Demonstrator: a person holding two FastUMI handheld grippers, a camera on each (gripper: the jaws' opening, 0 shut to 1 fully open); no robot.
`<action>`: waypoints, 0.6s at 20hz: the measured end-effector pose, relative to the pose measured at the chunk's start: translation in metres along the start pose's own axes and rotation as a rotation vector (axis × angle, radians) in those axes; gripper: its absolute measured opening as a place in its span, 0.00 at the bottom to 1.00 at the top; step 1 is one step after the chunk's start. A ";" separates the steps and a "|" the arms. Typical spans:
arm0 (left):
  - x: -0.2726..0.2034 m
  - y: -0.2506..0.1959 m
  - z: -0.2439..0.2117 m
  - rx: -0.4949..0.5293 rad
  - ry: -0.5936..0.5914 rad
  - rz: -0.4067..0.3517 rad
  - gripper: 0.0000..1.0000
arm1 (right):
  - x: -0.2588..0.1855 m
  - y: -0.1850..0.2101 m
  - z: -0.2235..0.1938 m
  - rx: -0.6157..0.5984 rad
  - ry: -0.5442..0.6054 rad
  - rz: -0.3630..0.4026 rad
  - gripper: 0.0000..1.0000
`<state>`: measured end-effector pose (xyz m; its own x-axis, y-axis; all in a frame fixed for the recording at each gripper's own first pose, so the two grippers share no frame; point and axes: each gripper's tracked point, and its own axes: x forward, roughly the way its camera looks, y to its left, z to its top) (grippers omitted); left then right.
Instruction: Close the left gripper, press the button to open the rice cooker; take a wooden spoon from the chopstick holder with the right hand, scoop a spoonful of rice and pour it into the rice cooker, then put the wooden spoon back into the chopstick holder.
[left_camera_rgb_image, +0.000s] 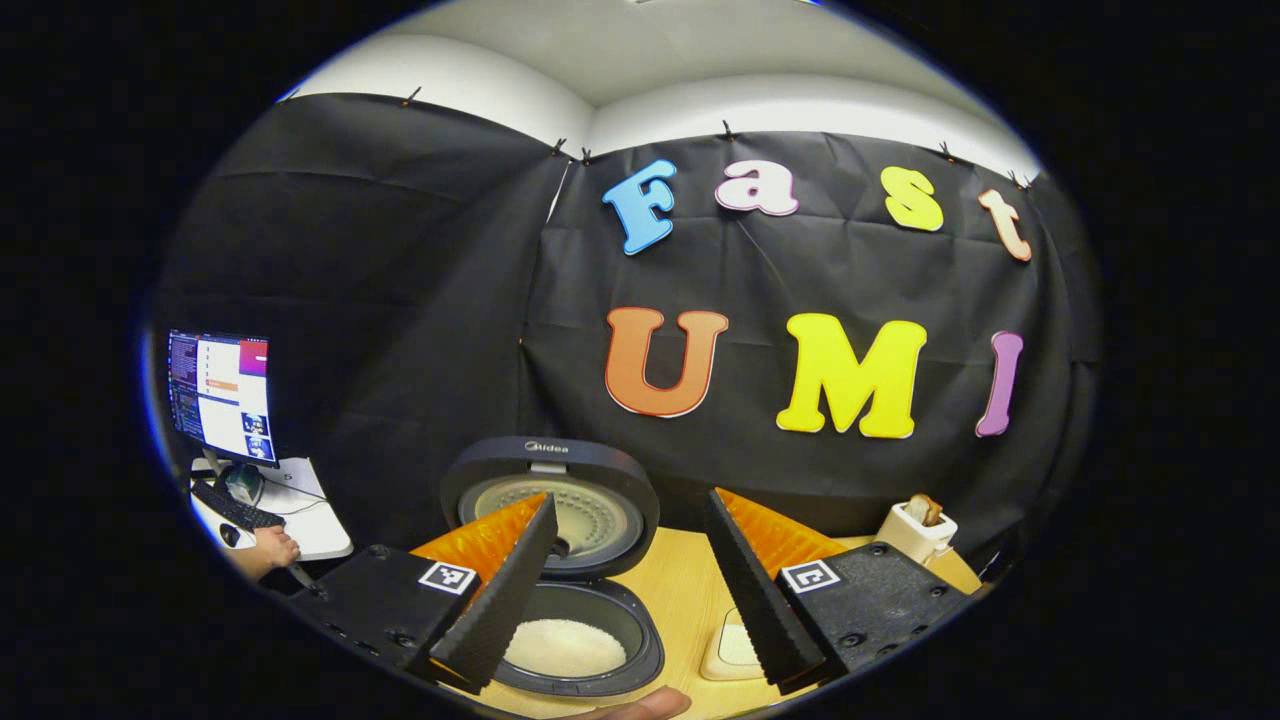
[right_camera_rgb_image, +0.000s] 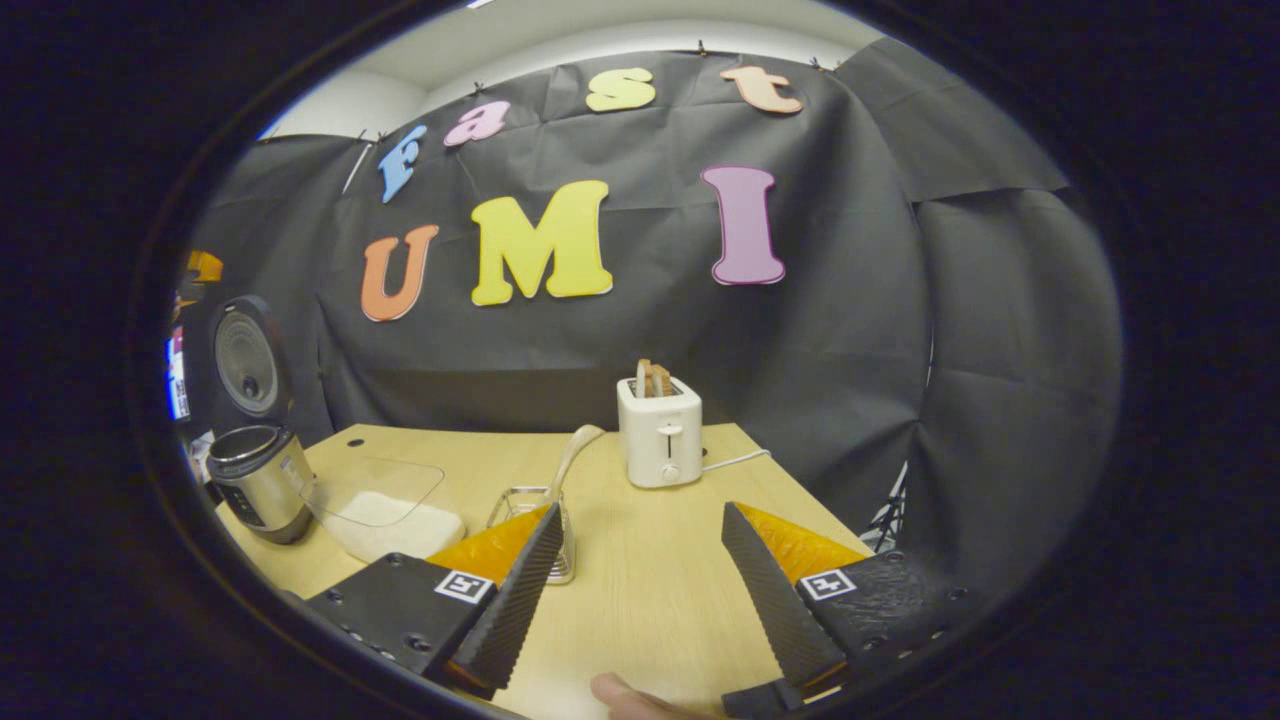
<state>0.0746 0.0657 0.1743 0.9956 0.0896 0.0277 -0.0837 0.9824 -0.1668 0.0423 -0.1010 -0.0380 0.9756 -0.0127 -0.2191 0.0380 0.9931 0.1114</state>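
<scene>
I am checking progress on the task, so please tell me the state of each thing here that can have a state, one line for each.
rice cooker: lid up, rice inside the pot
wooden spoon: standing in the chopstick holder, not held
rice container: lid raised, rice inside
toaster: bread in the slots
left gripper: open, empty
right gripper: open, empty

Both grippers' fingers spread (empty): left gripper (left_camera_rgb_image: 630, 590), right gripper (right_camera_rgb_image: 640, 600).
</scene>
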 end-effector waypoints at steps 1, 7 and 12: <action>0.008 0.005 0.007 -0.009 0.000 0.019 0.95 | -0.003 0.000 0.001 -0.002 -0.005 0.005 0.95; 0.070 0.051 0.025 0.112 -0.020 0.192 0.95 | -0.017 0.006 -0.001 0.005 -0.038 0.051 0.95; 0.123 0.059 0.010 0.191 0.042 0.226 0.95 | -0.021 0.016 -0.005 -0.001 -0.049 0.084 0.95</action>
<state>0.1920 0.1368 0.1778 0.9514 0.3066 -0.0306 -0.3059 0.9518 0.0240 0.0217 -0.0846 -0.0367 0.9847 0.0650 -0.1614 -0.0446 0.9910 0.1266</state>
